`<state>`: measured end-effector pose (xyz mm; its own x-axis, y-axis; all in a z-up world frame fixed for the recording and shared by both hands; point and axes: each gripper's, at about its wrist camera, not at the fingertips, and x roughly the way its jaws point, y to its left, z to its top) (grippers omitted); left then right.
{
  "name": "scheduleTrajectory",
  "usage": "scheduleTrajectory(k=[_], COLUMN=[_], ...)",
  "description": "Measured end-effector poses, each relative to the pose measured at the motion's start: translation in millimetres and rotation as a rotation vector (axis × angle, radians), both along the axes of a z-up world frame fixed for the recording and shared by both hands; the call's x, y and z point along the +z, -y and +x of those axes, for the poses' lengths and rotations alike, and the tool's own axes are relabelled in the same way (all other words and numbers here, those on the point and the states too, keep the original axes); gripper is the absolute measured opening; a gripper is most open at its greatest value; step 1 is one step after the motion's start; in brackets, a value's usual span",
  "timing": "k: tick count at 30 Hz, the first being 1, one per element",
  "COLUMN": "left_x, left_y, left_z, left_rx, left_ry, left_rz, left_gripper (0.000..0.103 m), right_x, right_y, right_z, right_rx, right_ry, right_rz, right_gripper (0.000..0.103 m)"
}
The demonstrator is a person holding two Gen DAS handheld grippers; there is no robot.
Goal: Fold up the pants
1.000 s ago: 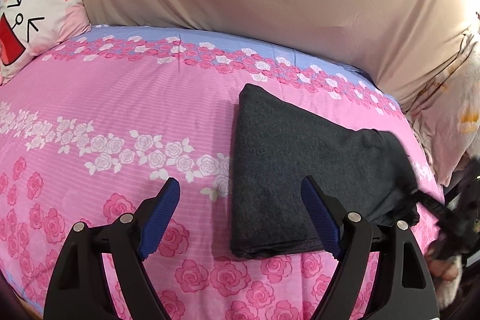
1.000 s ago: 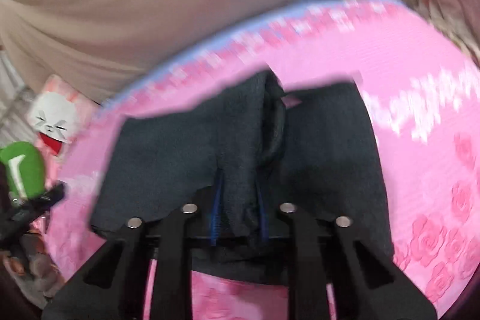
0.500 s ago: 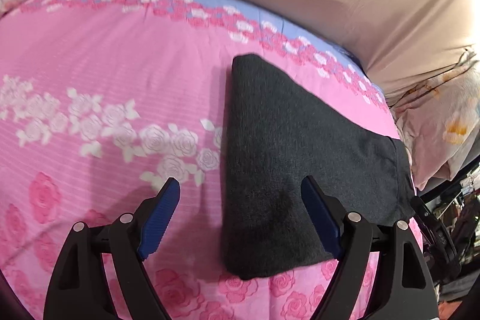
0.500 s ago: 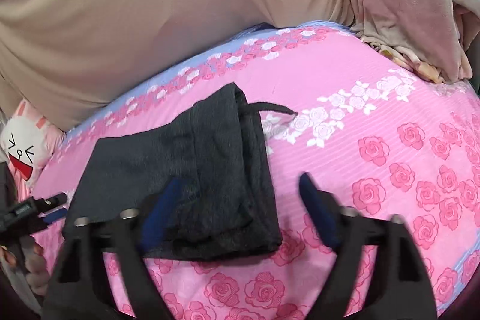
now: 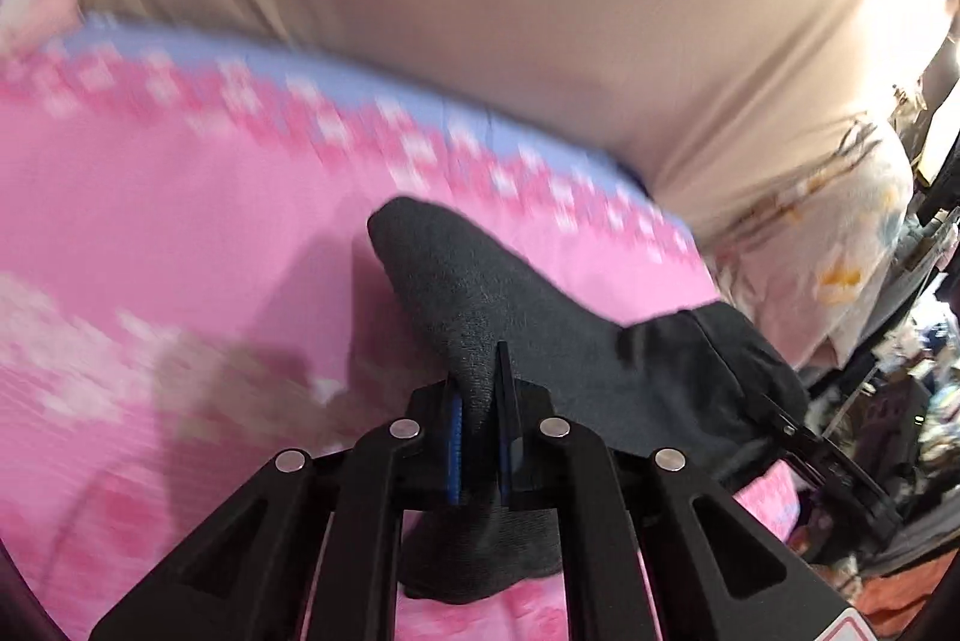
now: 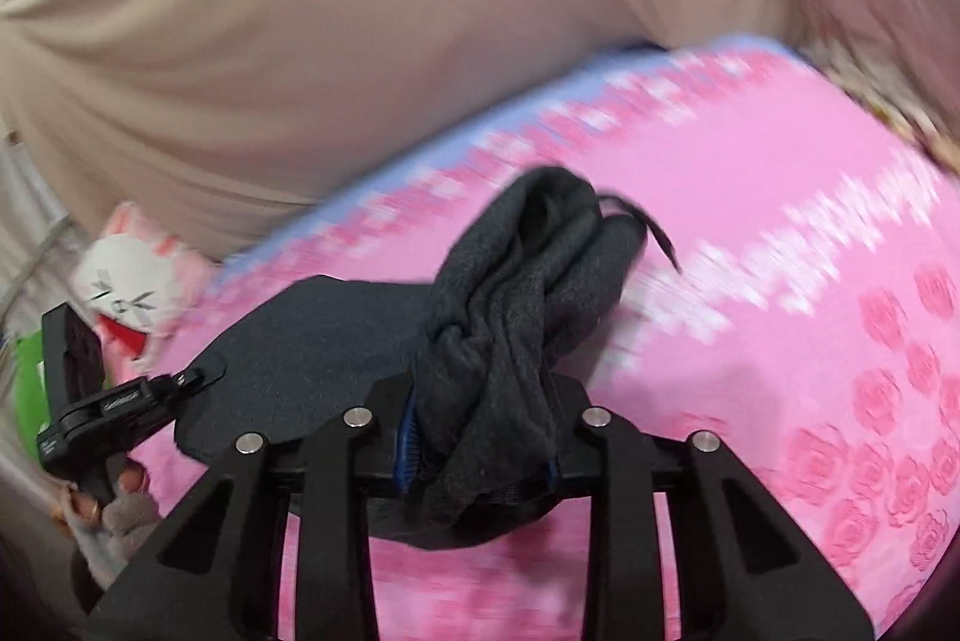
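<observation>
The dark grey folded pants (image 5: 540, 335) hang between both grippers above the pink rose bedsheet (image 5: 180, 245). My left gripper (image 5: 478, 452) is shut on one near corner of the pants. My right gripper (image 6: 480, 452) is shut on the bunched waistband end (image 6: 516, 317), whose drawstring (image 6: 654, 233) sticks out. The right gripper shows at the right of the left wrist view (image 5: 828, 467). The left gripper shows at the left of the right wrist view (image 6: 114, 407). Both views are motion-blurred.
A beige fabric wall (image 5: 480, 11) runs behind the bed. A cartoon-face pillow (image 6: 132, 293) lies at the bed's left end. A pale floral blanket (image 5: 840, 233) is heaped at the right end, with room clutter (image 5: 900, 401) beyond it.
Both grippers were open half a second ago above the flat folded pants. Both have now shut on the near edge, and the pants are lifted and bunched.
</observation>
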<state>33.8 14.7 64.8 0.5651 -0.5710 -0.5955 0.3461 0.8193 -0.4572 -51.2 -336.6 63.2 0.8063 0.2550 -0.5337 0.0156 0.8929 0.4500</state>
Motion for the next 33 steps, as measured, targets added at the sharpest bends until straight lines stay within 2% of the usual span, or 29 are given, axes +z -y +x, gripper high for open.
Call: scheduleTrajectory(k=[1, 3, 5, 6, 7, 8, 9, 10, 12, 14, 15, 17, 19, 22, 23, 24, 25, 26, 27, 28, 30, 33], left_x=[8.8, 11.3, -8.6, -28.9, -41.3, -53.9, -59.5, -58.6, -54.9, -49.7, -50.0, -53.3, -60.2, -69.2, -72.9, -77.0, -83.1, -88.8, -95.2, -97.8, -91.5, -58.2], left_y=[-15.4, -38.6, -49.9, -50.5, -51.2, -51.2, -50.8, -49.6, -47.0, -38.8, -38.9, -36.4, -36.4, -50.8, -57.5, -61.2, -65.4, -66.2, -63.9, -59.5, -52.7, -45.5], left_z=[-6.4, -14.9, -19.4, -21.0, -22.6, -26.9, -34.0, -39.8, -46.2, -50.2, -50.9, -50.3, -47.7, -35.9, -30.1, -25.0, -17.4, -11.2, -3.7, 0.6, 7.6, 11.0], left_rx=[0.028, 0.055, 0.058, 0.06, 0.065, 0.092, 0.122, 0.149, 0.179, 0.196, 0.195, 0.193, 0.182, 0.191, 0.198, 0.202, 0.197, 0.18, 0.133, 0.108, 0.093, 0.072], left_ry=[0.031, 0.032, -0.031, -0.081, -0.108, -0.119, -0.096, -0.067, -0.023, 0.017, 0.02, 0.007, -0.028, -0.107, -0.133, -0.155, -0.189, -0.213, -0.233, -0.238, -0.213, -0.094], left_rz=[0.03, 0.085, 0.164, 0.215, 0.24, 0.277, 0.307, 0.328, 0.353, 0.385, 0.388, 0.374, 0.348, 0.23, 0.196, 0.175, 0.149, 0.126, 0.094, 0.079, 0.088, 0.083], left_gripper=[0.006, 0.008, 0.015, 0.016, 0.016, 0.017, 0.025, 0.029, 0.029, 0.043, 0.055, 0.058, 0.064, 0.066, 0.066, 0.067, 0.064, 0.059, 0.029, 0.014, 0.009, 0.008], right_x=[1.6, -14.4, -44.5, -66.8, -75.6, -71.2, -56.2, -42.5, -21.6, -6.9, -8.1, -20.8, -32.6, -43.0, -47.2, -51.0, -55.0, -55.1, -50.5, -41.3, -17.7, 16.6], right_y=[-9.2, -27.6, -37.2, -38.3, -35.4, -32.7, -30.0, -30.2, -35.0, -45.3, -47.9, -52.0, -51.3, -51.3, -51.9, -50.7, -53.9, -55.8, -59.4, -63.7, -68.8, -74.7], right_z=[-0.1, 1.2, 4.3, 5.7, 1.0, -4.5, -12.0, -15.8, -16.0, -6.4, -0.3, 25.7, 45.5, 70.2, 79.2, 80.8, 81.9, 80.8, 78.4, 75.2, 66.0, 49.0], right_rx=[0.021, 0.058, 0.06, 0.029, 0.0, -0.015, -0.041, -0.068, -0.062, -0.03, -0.017, 0.003, 0.011, 0.042, 0.053, 0.052, 0.051, 0.063, 0.083, 0.098, 0.102, 0.098], right_ry=[0.005, -0.027, -0.105, -0.186, -0.203, -0.185, -0.153, -0.123, -0.085, -0.053, -0.053, -0.096, -0.125, -0.146, -0.157, -0.171, -0.186, -0.183, -0.162, -0.135, -0.055, 0.059], right_rz=[-0.01, -0.039, -0.072, -0.112, -0.103, -0.081, -0.087, -0.125, -0.172, -0.201, -0.211, -0.246, -0.236, -0.164, -0.153, -0.159, -0.168, -0.155, -0.131, -0.115, -0.106, -0.126], right_gripper=[0.029, 0.029, 0.033, 0.036, 0.045, 0.049, 0.05, 0.05, 0.051, 0.051, 0.052, 0.065, 0.065, 0.065, 0.061, 0.049, 0.028, 0.022, 0.015, 0.011, 0.011, 0.011])
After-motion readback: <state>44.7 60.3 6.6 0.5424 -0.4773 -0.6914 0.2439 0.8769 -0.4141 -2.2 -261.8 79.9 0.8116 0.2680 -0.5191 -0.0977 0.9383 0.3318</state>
